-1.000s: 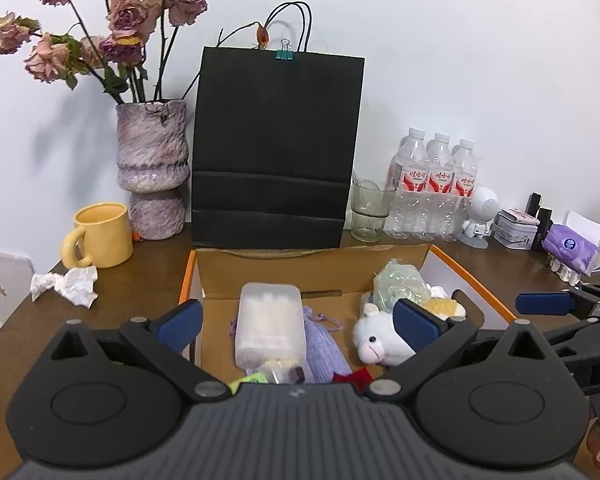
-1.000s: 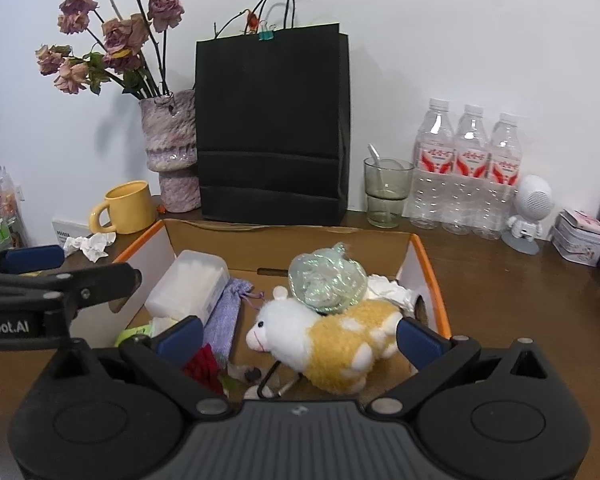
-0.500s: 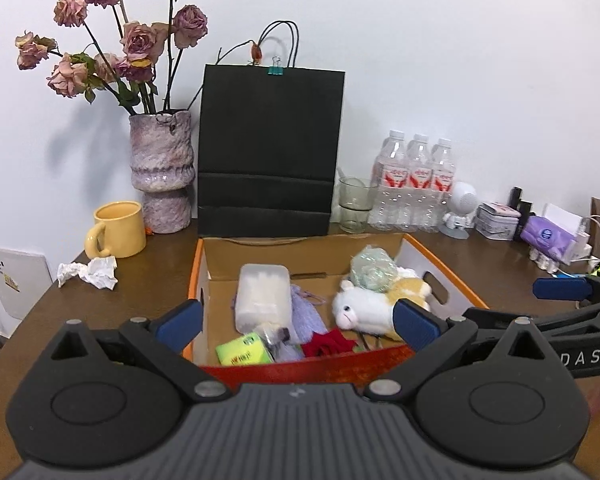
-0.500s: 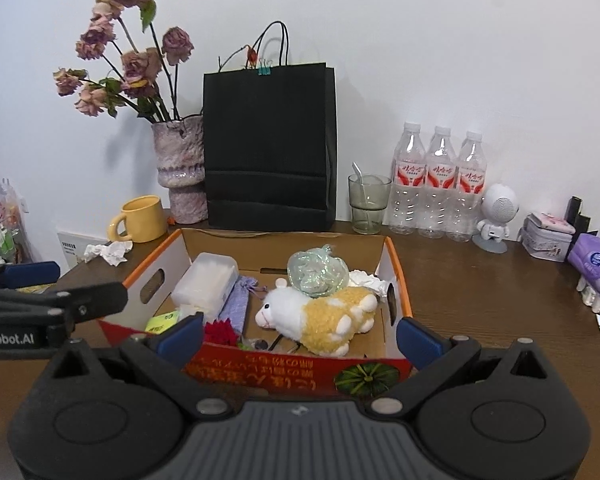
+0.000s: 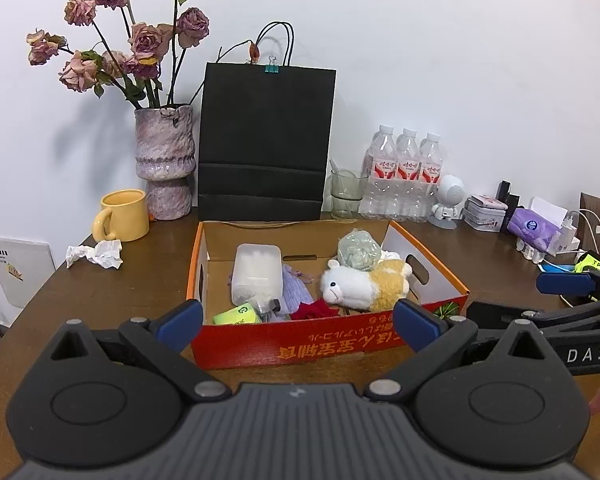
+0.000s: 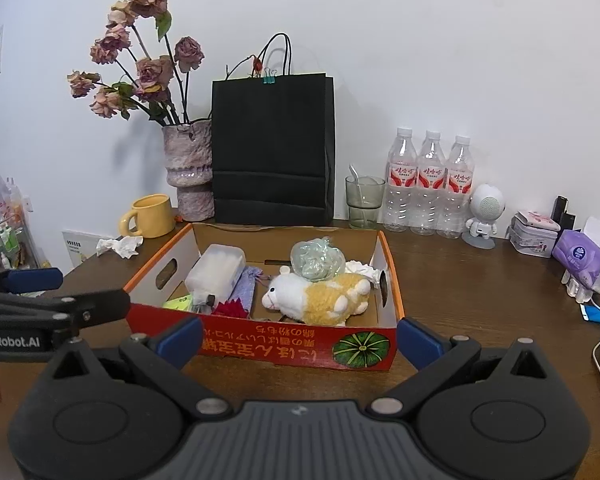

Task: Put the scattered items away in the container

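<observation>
An orange-rimmed cardboard box (image 5: pixel 332 346) (image 6: pixel 284 350) sits mid-table. Inside lie a white and yellow plush sheep (image 5: pixel 364 286) (image 6: pixel 320 298), a clear plastic case (image 5: pixel 257 270) (image 6: pixel 216 270), a lilac pouch (image 5: pixel 294 290), a green crinkled wrapper (image 5: pixel 358 250) (image 6: pixel 317 260), a lime packet (image 5: pixel 238 315) and a red flower (image 5: pixel 314 311) (image 6: pixel 230 308). My left gripper (image 5: pixel 298 324) is open and empty, in front of the box. My right gripper (image 6: pixel 300 334) is open and empty, also in front of it. Each gripper shows at the other view's edge.
Behind the box stand a black paper bag (image 5: pixel 266 144), a vase of dried roses (image 5: pixel 164 160), a yellow mug (image 5: pixel 122 216), a glass (image 5: pixel 346 196) and three water bottles (image 5: pixel 406 176). Crumpled tissue (image 5: pixel 96 254) lies left. Tissue pack and cables (image 5: pixel 540 230) sit right.
Both grippers have pulled back and up from over the box. The whole box with its front wall now shows; both stayed open and empty.
</observation>
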